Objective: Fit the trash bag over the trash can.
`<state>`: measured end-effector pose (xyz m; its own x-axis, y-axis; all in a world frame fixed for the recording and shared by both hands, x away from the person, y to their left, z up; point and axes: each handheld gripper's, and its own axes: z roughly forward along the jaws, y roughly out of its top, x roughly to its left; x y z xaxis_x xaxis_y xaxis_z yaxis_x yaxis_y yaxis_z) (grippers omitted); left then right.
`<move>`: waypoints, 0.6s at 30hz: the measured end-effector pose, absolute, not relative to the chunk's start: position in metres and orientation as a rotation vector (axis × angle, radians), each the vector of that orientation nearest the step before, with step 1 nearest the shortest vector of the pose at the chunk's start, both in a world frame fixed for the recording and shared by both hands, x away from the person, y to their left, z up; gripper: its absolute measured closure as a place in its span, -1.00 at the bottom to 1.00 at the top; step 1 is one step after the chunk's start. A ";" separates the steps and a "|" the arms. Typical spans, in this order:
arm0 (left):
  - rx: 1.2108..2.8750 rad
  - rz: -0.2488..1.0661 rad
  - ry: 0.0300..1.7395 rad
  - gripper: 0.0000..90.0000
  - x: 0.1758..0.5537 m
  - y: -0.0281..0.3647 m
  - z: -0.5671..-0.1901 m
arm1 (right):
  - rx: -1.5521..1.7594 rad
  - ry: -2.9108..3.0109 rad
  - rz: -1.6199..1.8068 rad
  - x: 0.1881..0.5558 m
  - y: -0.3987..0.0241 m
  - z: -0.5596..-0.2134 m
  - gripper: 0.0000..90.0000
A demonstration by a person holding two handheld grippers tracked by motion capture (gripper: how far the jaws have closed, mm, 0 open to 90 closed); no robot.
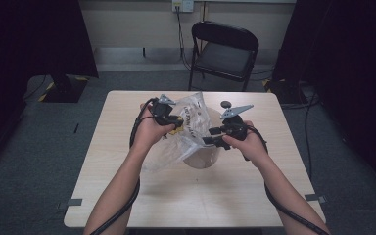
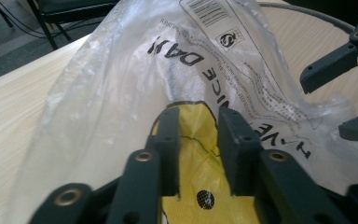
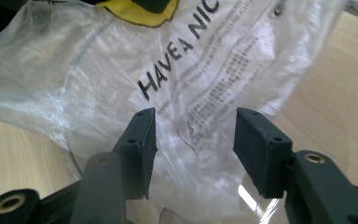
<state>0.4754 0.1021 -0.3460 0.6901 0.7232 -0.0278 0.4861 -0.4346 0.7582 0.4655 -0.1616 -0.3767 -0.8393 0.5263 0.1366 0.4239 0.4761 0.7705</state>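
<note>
Clear plastic bag (image 1: 186,132) is held up over the tabletop (image 1: 235,196), draped on a clear tub (image 1: 203,159). Left claw (image 2: 198,140) has bag film between its jaws; can't tell if it's pinching yet. Right claw (image 3: 193,140) sits apart around a fold. I'd clamp both before pulling.

The plastic bag (image 1: 188,129) lies mid-table (image 1: 127,196), before the chair (image 1: 223,51).

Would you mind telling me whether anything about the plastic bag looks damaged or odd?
The clear plastic bag is crumpled and bunched. A thin dark line, possibly a tear or only a crease, runs across its yellow patch between the left gripper jaws. Nothing appears spilled on the table.
</note>
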 end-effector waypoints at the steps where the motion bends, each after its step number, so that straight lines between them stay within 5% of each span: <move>1: 2.118 0.395 0.931 0.67 0.474 0.101 -0.344 | 0.838 2.593 1.303 0.465 -0.161 -0.377 0.09; 5: 2.138 0.436 0.911 0.88 0.468 0.096 -0.332 | 0.835 2.585 1.303 0.466 -0.161 -0.377 0.08; 18: 2.386 0.442 0.694 0.94 0.466 0.037 -0.333 | 0.847 2.465 1.410 0.455 -0.179 -0.354 -0.21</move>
<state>0.4656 0.0371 -0.3327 0.8071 0.5732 0.1411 0.3703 -0.6778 0.6353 0.4555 -0.1791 -0.3541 -0.8221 0.5561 0.1224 0.3876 0.3889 0.8358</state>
